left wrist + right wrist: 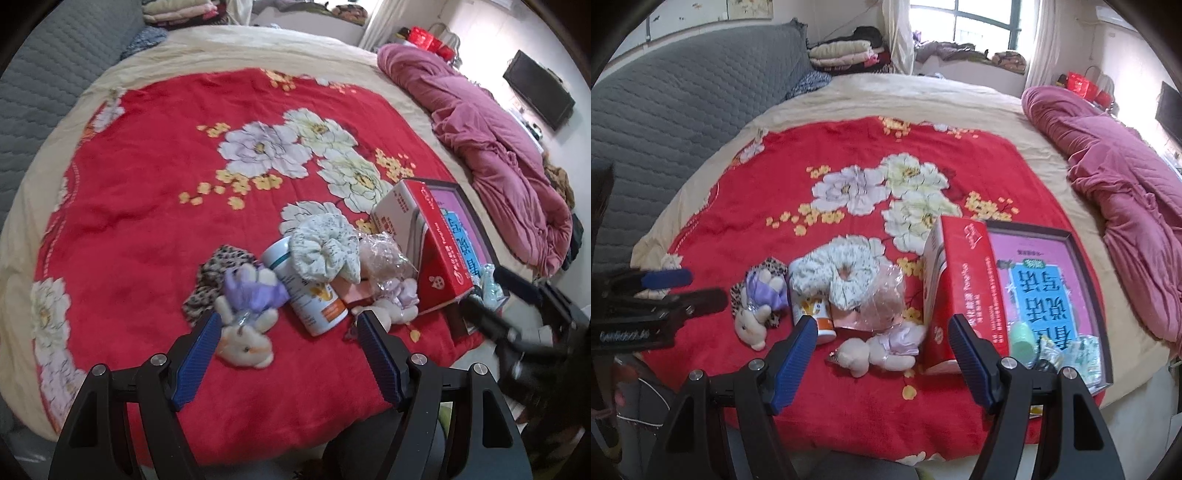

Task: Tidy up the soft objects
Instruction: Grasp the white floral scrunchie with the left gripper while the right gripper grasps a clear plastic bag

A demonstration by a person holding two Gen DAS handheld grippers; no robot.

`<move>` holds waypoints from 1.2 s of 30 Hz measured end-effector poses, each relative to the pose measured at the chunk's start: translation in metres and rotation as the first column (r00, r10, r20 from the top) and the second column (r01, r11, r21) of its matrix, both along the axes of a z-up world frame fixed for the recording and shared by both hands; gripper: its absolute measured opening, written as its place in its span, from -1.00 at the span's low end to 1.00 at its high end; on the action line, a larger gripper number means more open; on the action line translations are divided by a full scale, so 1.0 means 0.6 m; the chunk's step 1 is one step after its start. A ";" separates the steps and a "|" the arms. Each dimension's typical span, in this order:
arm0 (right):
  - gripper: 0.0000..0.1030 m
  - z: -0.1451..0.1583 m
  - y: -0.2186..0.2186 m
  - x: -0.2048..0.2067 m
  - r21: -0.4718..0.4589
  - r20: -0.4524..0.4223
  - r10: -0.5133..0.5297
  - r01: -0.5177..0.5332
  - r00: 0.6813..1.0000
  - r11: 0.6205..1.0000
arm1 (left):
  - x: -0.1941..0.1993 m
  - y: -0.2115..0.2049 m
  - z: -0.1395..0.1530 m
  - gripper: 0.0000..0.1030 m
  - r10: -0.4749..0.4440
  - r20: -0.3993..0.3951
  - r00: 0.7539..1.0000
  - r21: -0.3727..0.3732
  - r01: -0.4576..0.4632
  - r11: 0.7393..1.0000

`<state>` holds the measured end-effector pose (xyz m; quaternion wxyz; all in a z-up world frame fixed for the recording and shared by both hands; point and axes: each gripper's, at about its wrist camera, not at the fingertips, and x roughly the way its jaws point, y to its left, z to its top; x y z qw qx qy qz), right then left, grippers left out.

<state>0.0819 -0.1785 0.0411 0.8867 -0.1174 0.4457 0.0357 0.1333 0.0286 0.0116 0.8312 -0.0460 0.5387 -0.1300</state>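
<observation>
Both grippers hang over the red blanket point(147, 206) with jaws apart, nothing in them. Left gripper point(288, 325) has a white plush bunny point(245, 341) right by its left finger; right gripper point(882, 328) has a pink plush toy point(875, 349) between its fingertips, with a floral scrunchie point(834, 275) and a red box point(964, 291) just beyond.

Left gripper point(288, 328) open above plush rabbit point(245, 341), can point(308, 291), red blanket point(147, 206)

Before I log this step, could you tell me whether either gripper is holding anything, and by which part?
Nothing is held. The left gripper and the right gripper both stand open above the pile, with no object touching their fingers.
</observation>
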 end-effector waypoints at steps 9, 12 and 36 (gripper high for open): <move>0.40 -0.063 -0.015 0.047 0.018 -0.062 -0.005 0.006 0.998 1.000 | 0.083 -0.075 -0.064 0.50 -0.083 -0.091 0.992 0.009 0.084 0.996; 0.40 -0.082 -0.021 0.066 0.022 -0.077 -0.015 0.017 0.997 1.000 | 0.105 -0.092 -0.081 0.50 -0.097 -0.114 0.989 0.018 0.100 0.995; -0.10 -0.169 -0.009 0.150 -0.088 -0.086 -0.089 0.081 0.992 0.993 | 0.202 -0.117 -0.152 0.49 -0.145 -0.191 0.971 0.032 0.154 0.988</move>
